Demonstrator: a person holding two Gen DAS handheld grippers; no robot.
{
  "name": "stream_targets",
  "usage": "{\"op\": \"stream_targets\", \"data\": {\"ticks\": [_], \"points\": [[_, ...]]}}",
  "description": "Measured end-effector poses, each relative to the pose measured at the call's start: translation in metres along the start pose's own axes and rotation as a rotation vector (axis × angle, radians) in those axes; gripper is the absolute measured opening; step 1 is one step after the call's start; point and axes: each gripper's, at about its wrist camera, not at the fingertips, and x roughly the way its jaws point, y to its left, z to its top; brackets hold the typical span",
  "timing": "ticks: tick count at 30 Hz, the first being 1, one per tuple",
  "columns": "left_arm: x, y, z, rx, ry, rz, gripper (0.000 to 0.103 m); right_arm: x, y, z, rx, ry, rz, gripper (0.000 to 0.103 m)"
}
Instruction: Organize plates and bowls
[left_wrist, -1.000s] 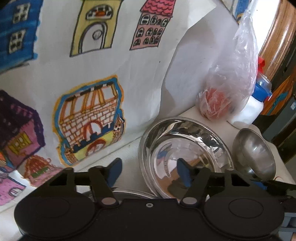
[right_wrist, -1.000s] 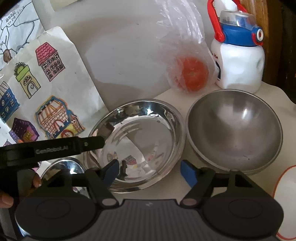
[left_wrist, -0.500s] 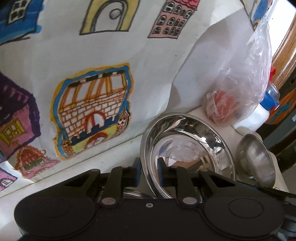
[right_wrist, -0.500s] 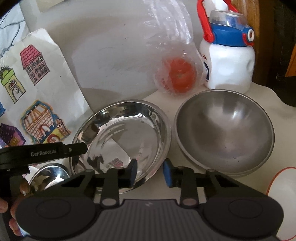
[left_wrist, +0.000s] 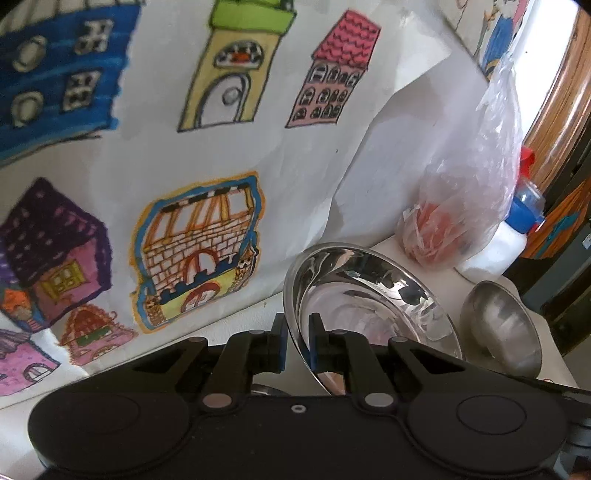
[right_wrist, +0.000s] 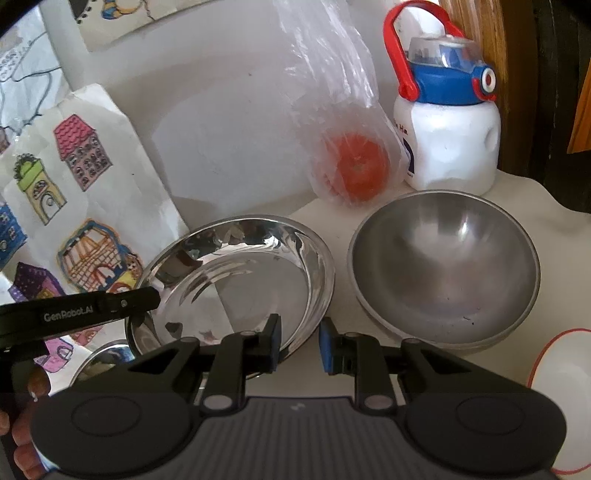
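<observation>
Shiny steel plate (left_wrist: 369, 295), mirror-bright and tilted, has both left tongs (left_wrist: 297, 345) and right tongs (right_wrist: 298, 345) clenched on its rim.

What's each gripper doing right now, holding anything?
Left gripper: shut on the shiny bowl's near rim.
Right gripper: jaws just closed in around the same bowl's rim; contact unclear.
</observation>
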Motion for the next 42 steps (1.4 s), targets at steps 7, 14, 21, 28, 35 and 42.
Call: {"op": "stream_targets", "data": {"ticks": [7, 14, 21, 28, 35, 42], "points": [[-0.038, 0.001, -0.004, 0.037, -0.061, 0.019, 0.012, -0.027, 0.020, -0.005, -0.043, -0.037, 0.038, 0.025], [-0.091, 0.012, -0.019, 0.029, -0.104, 0.022, 0.012, -0.059, 0.051, -0.022, -0.122, -0.066, 0.070, 0.025], [-0.137, 0.031, -0.044, 0.034, -0.115, 0.055, 0.013, -0.064, 0.083, -0.047, -0.179, -0.019, 0.091, 0.025], [-0.144, 0.055, -0.071, 0.019, -0.068, 0.099, 0.015, -0.058, 0.109, -0.064, -0.248, 0.022, 0.067, 0.025], [-0.131, 0.073, -0.088, 0.000, -0.009, 0.120, 0.015, -0.053, 0.118, -0.069, -0.290, 0.067, 0.028, 0.026], [-0.118, 0.071, -0.090, 0.011, 0.029, 0.134, 0.015, -0.052, 0.122, -0.073, -0.335, 0.092, -0.002, 0.027]]}}
